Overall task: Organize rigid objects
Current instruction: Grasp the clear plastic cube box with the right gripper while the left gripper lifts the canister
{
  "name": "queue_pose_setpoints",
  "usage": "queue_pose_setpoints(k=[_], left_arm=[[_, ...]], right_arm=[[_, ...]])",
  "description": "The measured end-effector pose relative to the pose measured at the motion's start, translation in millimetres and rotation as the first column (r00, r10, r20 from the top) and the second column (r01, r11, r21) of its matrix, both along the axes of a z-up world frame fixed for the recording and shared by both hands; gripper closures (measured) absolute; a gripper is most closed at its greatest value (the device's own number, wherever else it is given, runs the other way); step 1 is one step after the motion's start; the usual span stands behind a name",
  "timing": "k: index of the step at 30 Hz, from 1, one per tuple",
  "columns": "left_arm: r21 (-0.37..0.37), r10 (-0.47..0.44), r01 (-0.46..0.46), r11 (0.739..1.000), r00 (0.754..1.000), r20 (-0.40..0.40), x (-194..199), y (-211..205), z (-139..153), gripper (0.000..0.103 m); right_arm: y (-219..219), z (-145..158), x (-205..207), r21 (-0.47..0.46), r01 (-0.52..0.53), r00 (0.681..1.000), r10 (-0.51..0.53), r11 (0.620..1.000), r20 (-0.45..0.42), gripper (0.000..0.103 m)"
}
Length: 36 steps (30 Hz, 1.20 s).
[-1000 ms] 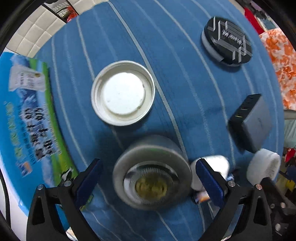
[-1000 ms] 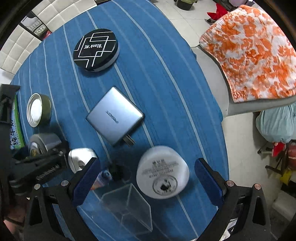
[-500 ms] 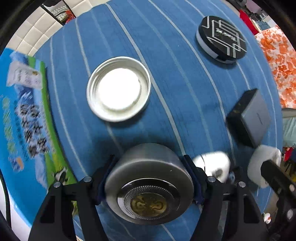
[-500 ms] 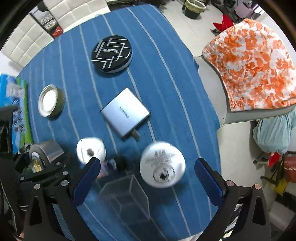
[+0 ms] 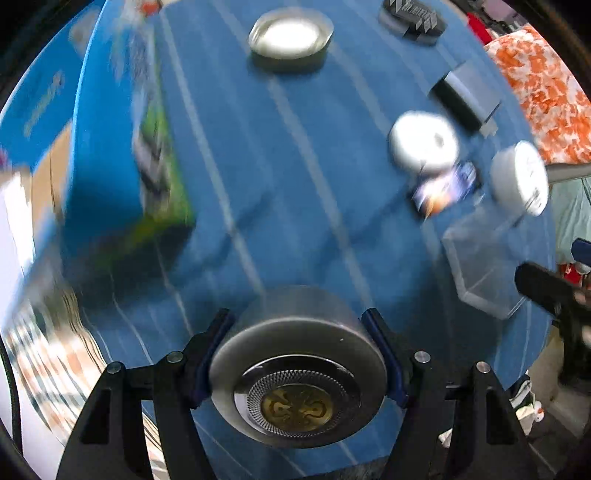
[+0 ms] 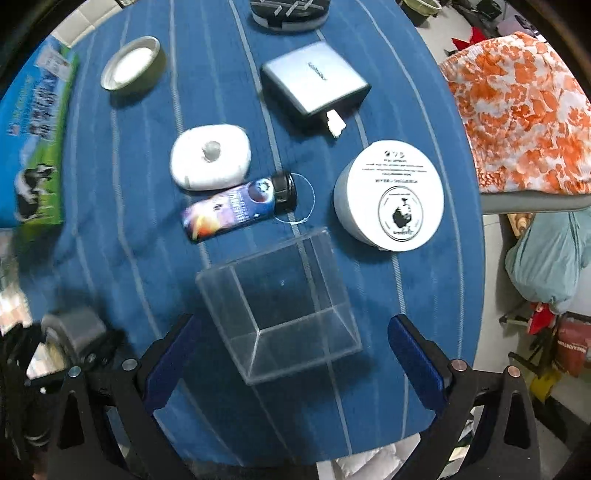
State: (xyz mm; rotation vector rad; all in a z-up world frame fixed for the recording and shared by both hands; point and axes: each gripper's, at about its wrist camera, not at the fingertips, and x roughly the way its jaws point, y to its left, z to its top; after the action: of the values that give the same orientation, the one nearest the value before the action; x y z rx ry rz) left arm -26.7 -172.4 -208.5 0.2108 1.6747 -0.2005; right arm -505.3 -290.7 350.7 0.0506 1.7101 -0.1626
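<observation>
My left gripper (image 5: 297, 354) is shut on a round grey metal tin (image 5: 295, 365) with a gold emblem, held above the near edge of the blue striped tablecloth (image 5: 295, 184). The tin also shows at the lower left of the right wrist view (image 6: 72, 332). My right gripper (image 6: 291, 354) is open and empty, its jaws on either side of a clear plastic box (image 6: 280, 306). Beyond it lie a small printed bottle (image 6: 240, 208), a white oval case (image 6: 210, 157), a white round jar (image 6: 389, 195), a grey charger (image 6: 314, 81) and an open tin lid (image 6: 131, 62).
A black patterned round tin (image 6: 288, 11) sits at the far edge. A blue and green milk carton (image 6: 33, 140) lies along the left side. A chair with an orange floral cover (image 6: 517, 110) stands right of the table.
My left gripper closed on the grey tin, lifted it and pulled it back toward the near edge. My right gripper moved in over the clear box.
</observation>
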Motion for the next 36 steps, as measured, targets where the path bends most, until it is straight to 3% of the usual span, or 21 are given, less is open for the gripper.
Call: queue_pose_setpoints(k=[3,6,11,13,16,20,23,25,29,31,36], left_arm=[[0.000,0.048,-0.048,0.999,0.998,-0.048,-25.6,23.5,-9.6,0.034],[0.000,0.088,-0.088,0.996,0.993,-0.081,-46.5,38.6,-16.3,0.033],[-0.012,0.086,-0.086,0.996,0.995,-0.052,-70.5,37.4,2.7,0.026],[0.015,0.049,-0.048,0.999,0.997,-0.067,-79.4,29.5,13.1,0.023],[0.008,0.064,-0.064,0.998,0.993,-0.100,-86.8,14.4,33.3,0.023],[-0.068,0.159,-0.170,0.983,0.978,-0.134,-109.3,42.1,65.4,0.023],[-0.062,0.170,-0.180,0.982,0.974,-0.147,-112.6,70.5,70.7,0.022],[-0.059,0.171,-0.182,0.981,0.972,-0.163,-124.0,72.9,72.6,0.022],[-0.034,0.149,-0.153,0.988,0.983,-0.110,-148.5,67.4,94.2,0.024],[-0.025,0.135,-0.137,0.990,0.988,-0.070,-156.9,62.9,112.5,0.034],[-0.014,0.139,-0.139,0.990,0.989,-0.046,-151.5,52.8,119.9,0.034]], right_arm=[[5.7,-12.7,0.1,-0.006,0.004,1.000,-0.004,1.000,-0.012,0.021],[10.2,-19.5,1.8,0.000,0.016,1.000,-0.016,1.000,-0.025,0.021],[11.5,-25.4,5.6,0.001,0.018,0.999,-0.018,1.000,-0.049,0.021],[12.2,-23.5,6.2,0.009,0.013,0.999,-0.013,1.000,-0.048,0.021],[7.2,-23.5,10.1,0.011,0.009,0.999,-0.008,1.000,-0.049,0.021],[2.6,-29.6,11.9,0.010,0.013,0.998,-0.012,1.000,-0.063,0.021],[2.5,-37.0,10.1,0.017,0.020,0.997,-0.019,1.000,-0.074,0.021],[3.1,-39.8,7.7,0.011,0.017,0.997,-0.016,1.000,-0.074,0.030],[-0.1,-40.1,2.3,0.026,0.032,0.998,-0.031,0.999,-0.049,0.031],[0.0,-34.7,-4.8,0.006,0.016,0.999,-0.016,1.000,-0.030,0.031],[7.5,-11.3,-18.0,0.004,-0.014,1.000,0.014,1.000,0.028,0.032]])
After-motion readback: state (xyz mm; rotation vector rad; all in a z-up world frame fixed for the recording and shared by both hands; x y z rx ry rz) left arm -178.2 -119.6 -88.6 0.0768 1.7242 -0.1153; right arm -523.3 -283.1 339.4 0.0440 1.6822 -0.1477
